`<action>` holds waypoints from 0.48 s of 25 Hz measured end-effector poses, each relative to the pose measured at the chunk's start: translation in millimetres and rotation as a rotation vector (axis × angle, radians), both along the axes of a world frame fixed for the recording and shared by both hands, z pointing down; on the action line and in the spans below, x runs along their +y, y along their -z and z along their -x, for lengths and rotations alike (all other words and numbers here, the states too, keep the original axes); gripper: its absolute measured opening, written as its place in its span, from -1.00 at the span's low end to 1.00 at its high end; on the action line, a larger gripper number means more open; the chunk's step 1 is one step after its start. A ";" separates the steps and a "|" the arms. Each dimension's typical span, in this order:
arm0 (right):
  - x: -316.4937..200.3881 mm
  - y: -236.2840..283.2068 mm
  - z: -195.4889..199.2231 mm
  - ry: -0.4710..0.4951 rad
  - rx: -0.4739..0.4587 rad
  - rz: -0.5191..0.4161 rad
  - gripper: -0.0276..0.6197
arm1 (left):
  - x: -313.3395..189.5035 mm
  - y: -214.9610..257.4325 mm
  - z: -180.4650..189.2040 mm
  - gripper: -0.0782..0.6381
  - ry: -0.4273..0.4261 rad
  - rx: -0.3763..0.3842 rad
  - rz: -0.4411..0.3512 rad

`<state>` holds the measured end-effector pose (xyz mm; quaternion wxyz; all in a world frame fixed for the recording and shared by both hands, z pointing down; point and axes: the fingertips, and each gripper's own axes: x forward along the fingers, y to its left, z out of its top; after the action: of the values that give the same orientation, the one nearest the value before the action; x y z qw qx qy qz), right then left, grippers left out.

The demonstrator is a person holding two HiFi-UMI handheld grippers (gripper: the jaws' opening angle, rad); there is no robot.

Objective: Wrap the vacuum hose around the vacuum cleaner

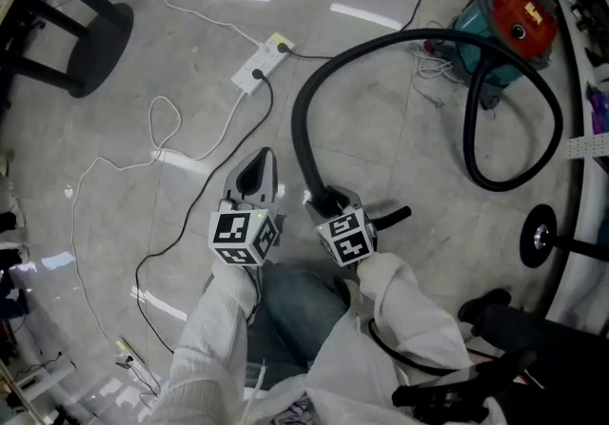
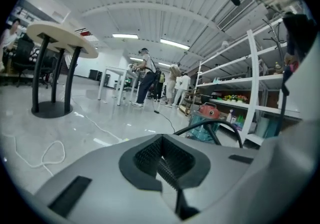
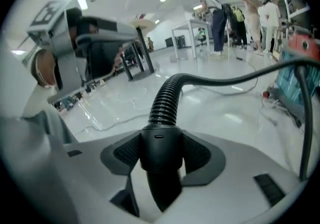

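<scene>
The right gripper (image 3: 160, 154) is pinching the vacuum hose (image 3: 167, 95) by its end, while the left gripper (image 2: 162, 162) is holding its jaws pressed together, empty.

A lab-like workshop hall: stocked metal shelving (image 2: 254, 77), tables (image 2: 57, 37), polished floor (image 2: 75, 123), ceiling strip lights (image 2: 125, 36).

One vacuum hose (image 3: 167, 97), one vacuum cleaner (image 1: 514, 19)

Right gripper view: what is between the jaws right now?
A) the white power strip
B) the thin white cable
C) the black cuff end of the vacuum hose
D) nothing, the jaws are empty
C: in the right gripper view, the right gripper has its jaws pressed on the smooth black cuff of the vacuum hose, and the ribbed part runs on from there.
</scene>
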<state>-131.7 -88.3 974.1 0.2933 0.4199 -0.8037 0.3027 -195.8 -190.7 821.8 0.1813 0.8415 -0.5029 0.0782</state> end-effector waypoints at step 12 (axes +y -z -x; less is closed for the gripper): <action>-2.0 584.9 -3.7 -0.338 -0.378 -0.446 -0.18 | 33.0 423.8 -17.7 -0.78 -0.054 0.041 -0.013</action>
<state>-128.0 -90.3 389.3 -0.0141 0.5373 -0.8094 0.2364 -178.1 -157.7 398.0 0.1839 0.8573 -0.4768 0.0624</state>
